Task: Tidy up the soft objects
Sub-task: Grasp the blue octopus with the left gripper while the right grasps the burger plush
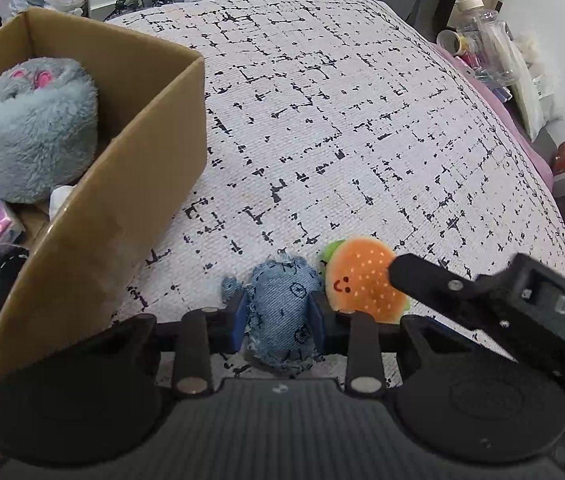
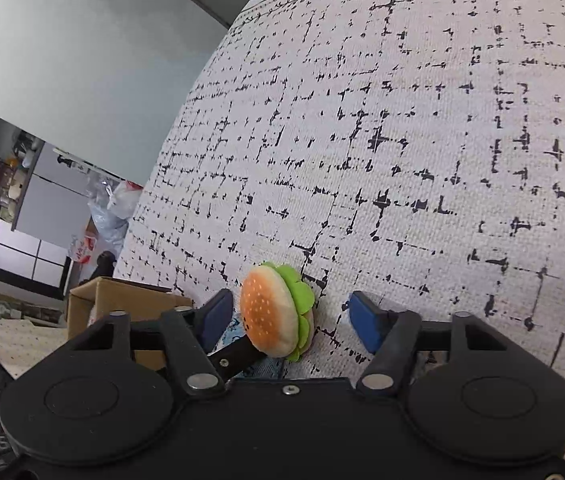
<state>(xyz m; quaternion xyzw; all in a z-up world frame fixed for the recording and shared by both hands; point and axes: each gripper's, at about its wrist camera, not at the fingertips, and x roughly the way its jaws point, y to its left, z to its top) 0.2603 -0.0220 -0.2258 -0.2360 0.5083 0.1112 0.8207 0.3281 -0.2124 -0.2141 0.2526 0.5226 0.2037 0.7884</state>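
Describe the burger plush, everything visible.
The burger plush is a small soft toy with an orange-tan bun dotted with pale seeds, a frilly green lettuce layer and a stitched smiley face. It stands on edge on the patterned bedcover, touching the denim toy beside it. It sits between the right gripper fingers: the left pad is close against the bun, while the right pad stands clear, so it is not clamped.

a patterned cloth [image 1: 322,100] carries a cardboard box [image 1: 154,128], denim toy [image 1: 282,304] and burger plush [image 1: 362,280].
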